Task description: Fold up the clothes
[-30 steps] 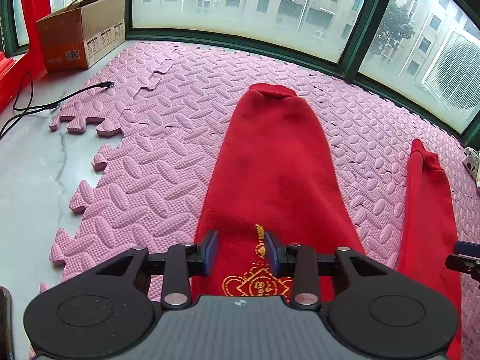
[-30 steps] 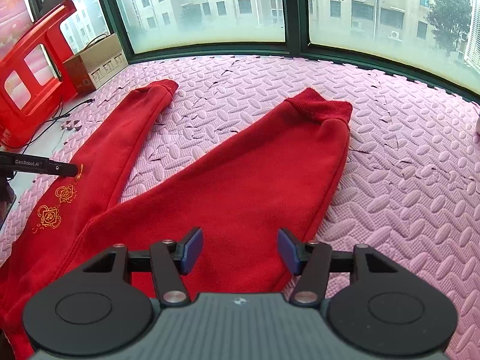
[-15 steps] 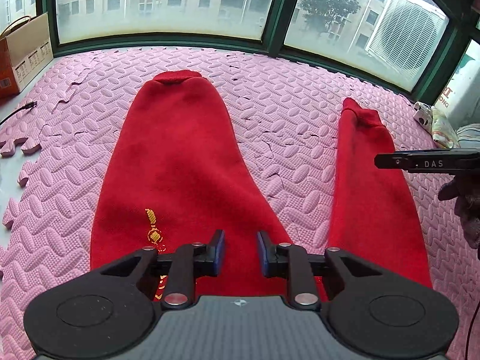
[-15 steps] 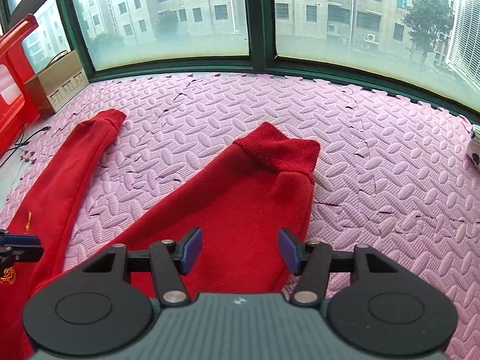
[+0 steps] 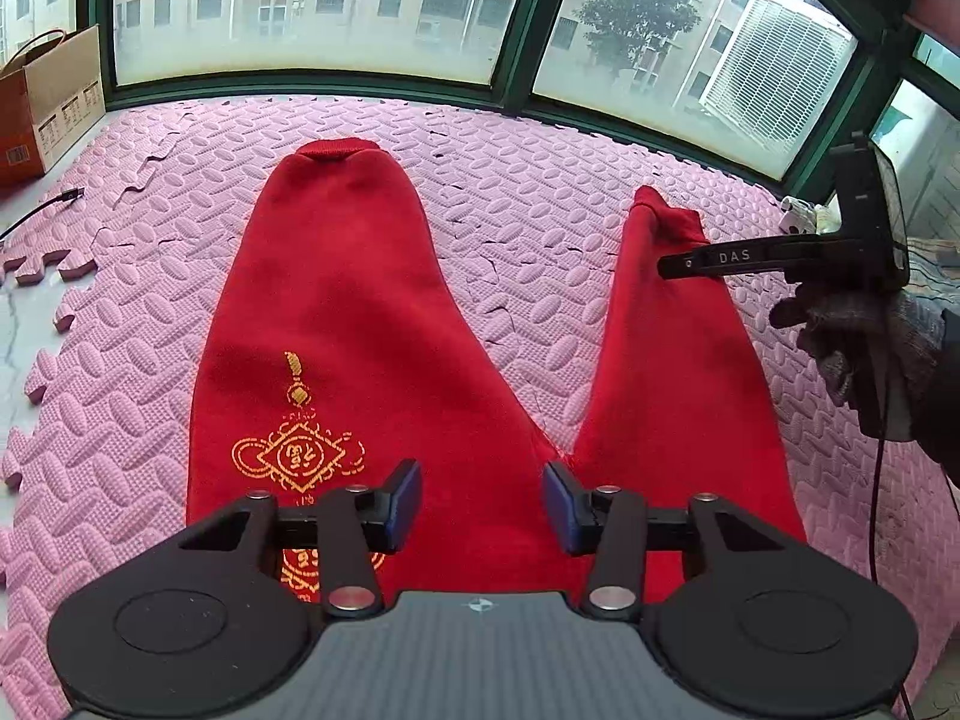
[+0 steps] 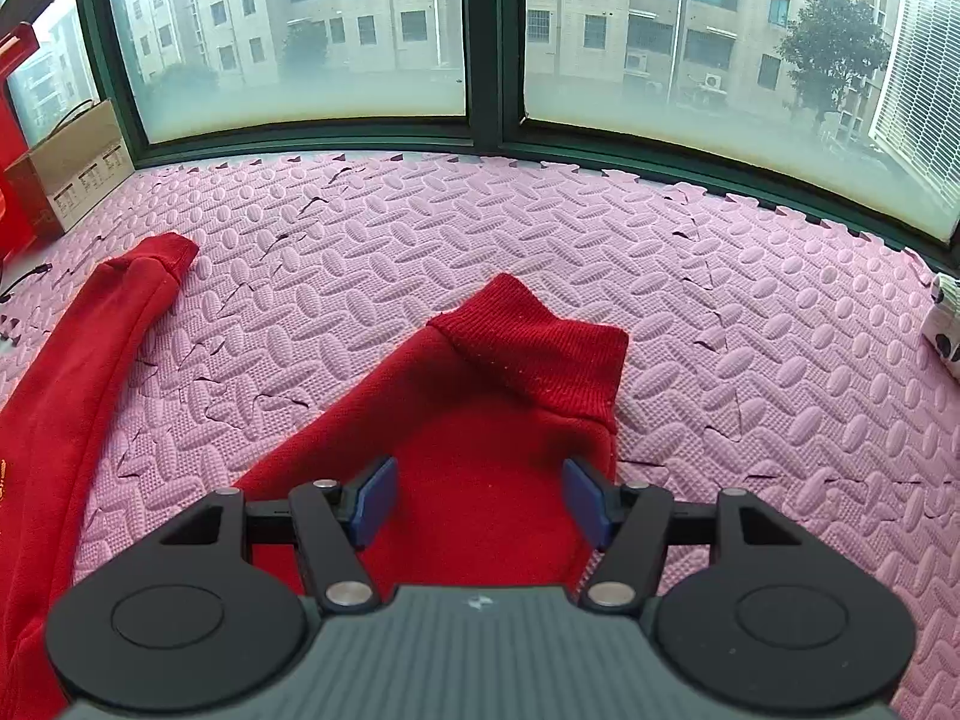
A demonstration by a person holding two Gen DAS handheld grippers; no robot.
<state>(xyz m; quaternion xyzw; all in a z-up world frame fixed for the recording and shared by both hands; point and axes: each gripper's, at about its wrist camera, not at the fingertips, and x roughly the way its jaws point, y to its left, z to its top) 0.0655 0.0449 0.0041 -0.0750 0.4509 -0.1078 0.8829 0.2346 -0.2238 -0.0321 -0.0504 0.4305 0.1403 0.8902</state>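
Blue pads (image 5: 403,501) sit on the tips of my left gripper (image 5: 483,504), and its fingers are spreading apart right now. Nothing is pinched between them. They hang over the red pants (image 5: 372,324), just above the spot where the two legs split.

My right gripper (image 6: 480,501) has the same blue pads (image 6: 377,498). Its fingers are opening wider too, and they hold nothing. They hang over one pant leg, close to its ribbed cuff (image 6: 534,342). I cannot tell if the pads touch the cloth.

The red pants lie flat on the pink foam mat (image 5: 528,192), with the legs spread apart in a V shape. The leg under my left gripper has a gold knot picture (image 5: 297,456) stitched on it. Its cuff points to the window (image 5: 312,6). In the right view the other leg (image 6: 78,372) runs along the left side.

In the left view I can see my right gripper from the side, up over the far pant leg. A gloved hand (image 5: 864,354) holds it, and a thin black cord hangs down from it.

A cardboard box (image 6: 72,171) stands by the window at the left edge of the mat. A black cable (image 5: 42,213) lies on the bare floor there. Outside the glass there are tall buildings and a tree (image 6: 834,54).
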